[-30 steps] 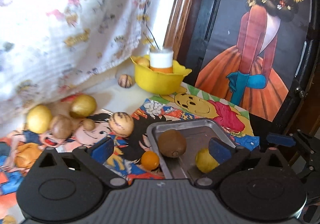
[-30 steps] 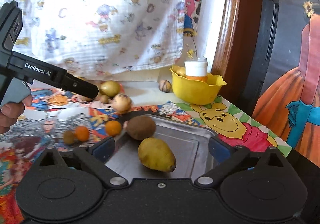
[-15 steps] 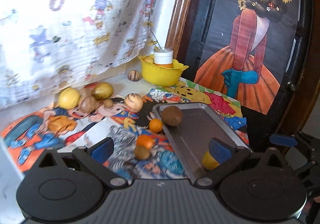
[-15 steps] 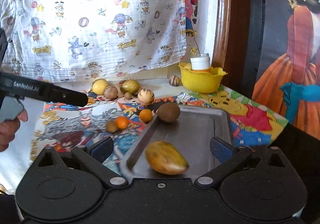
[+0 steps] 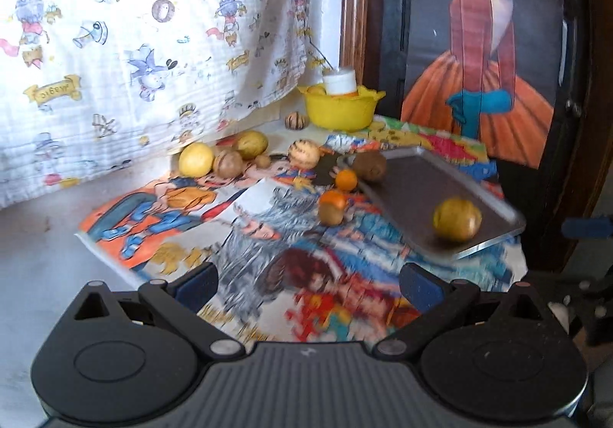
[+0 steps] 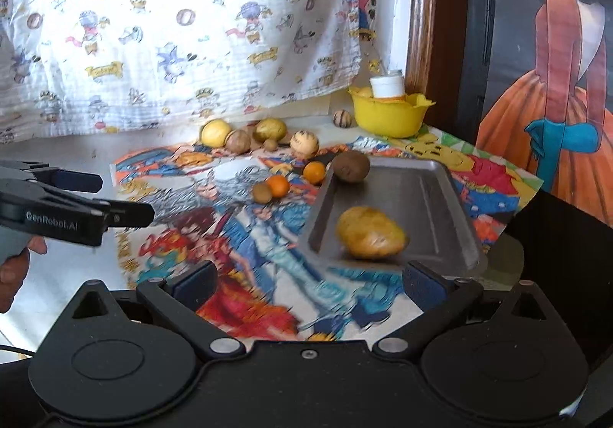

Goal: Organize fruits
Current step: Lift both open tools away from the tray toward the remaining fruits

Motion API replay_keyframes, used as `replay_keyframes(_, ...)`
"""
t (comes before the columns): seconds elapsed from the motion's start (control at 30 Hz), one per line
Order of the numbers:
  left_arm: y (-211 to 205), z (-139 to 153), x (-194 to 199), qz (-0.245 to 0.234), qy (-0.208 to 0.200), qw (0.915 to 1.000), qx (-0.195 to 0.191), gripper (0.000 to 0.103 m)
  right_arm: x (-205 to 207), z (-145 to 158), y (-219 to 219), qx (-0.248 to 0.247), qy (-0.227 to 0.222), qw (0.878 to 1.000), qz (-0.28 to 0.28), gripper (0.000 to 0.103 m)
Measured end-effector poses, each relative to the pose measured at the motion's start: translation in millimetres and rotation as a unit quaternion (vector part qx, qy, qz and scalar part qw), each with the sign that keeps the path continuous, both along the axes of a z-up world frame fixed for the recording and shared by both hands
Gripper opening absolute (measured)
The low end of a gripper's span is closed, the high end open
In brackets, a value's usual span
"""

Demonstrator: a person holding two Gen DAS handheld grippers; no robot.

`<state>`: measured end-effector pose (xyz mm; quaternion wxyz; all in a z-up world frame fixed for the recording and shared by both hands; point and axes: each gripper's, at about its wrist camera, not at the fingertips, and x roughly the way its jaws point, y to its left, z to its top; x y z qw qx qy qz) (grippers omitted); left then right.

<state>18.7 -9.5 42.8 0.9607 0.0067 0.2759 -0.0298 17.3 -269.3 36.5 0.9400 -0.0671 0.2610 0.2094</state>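
One tray (image 6: 433,198), one yellow bowl (image 6: 387,118), two small oranges (image 6: 277,185).

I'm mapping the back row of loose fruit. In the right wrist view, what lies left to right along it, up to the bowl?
Round yellow fruit → brown wrinkled fruit → yellow-green oval fruit → striped cream fruit → small striped fruit → yellow plastic bowl.

Both wrist views toward tray (image 5: 440,194)

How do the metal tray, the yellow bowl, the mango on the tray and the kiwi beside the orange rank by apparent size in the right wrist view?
1. Metal tray
2. Yellow bowl
3. Mango, though nearness to the camera enlarges it
4. Kiwi
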Motion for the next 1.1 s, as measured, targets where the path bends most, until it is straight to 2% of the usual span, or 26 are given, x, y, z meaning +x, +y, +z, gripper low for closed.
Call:
replay_keyframes(0.13, 7.1, -1.6, -8.2, 0.001, 0.016, 0.9997, 0.02, 0.103, -7.0, 4.3, 12.4, -0.006, 0.019, 1.0, 0.018, 0.102)
replay_keyframes(0.3, 25.4, 4.0, -5.0, -0.001, 0.038, 0.9992, 0.009, 0.103, -1.1, 20.6, 18.6, -0.004, 0.049, 0.998, 0.051, 0.102)
replay_keyframes(0.47, 33.7, 10.5, 5.3, -0.008, 0.039, 0.9992, 0.004, 0.103, 25.7, 45.5, 21.2, 0.005, 0.074, 0.993, 0.089, 0.102)
replay_keyframes(0.6, 28.0, 13.9, 18.0, -0.015, 0.033, 0.9993, 0.012, 0.103, 52.3, 63.4, 26.0, -0.028, 0.062, 0.985, 0.156, 0.102)
replay_keyframes(0.7, 20.6, 13.7, 31.4, -0.024, 0.035, 0.999, 0.015, 0.103, 73.8, 71.3, 29.5, -0.08, 0.044, 0.97, 0.227, 0.102)
replay_keyframes(0.83, 10.7, 8.0, 56.8, -0.036, 0.041, 0.9983, 0.019, 0.103, 100.6, 74.3, 37.6, -0.162, -0.004, 0.942, 0.295, 0.102)
replay_keyframes(0.93, 2.3, 1.4, 79.1, -0.041, 0.043, 0.998, 0.024, 0.103, 124.1, 66.8, 42.7, -0.2, -0.03, 0.929, 0.311, 0.102)
replay_keyframes(1.1, -10.2, -9.3, 112.5, -0.06, 0.043, 0.9966, 0.036, 0.103, 171.6, 45.3, 49.8, -0.245, -0.046, 0.909, 0.333, 0.102)
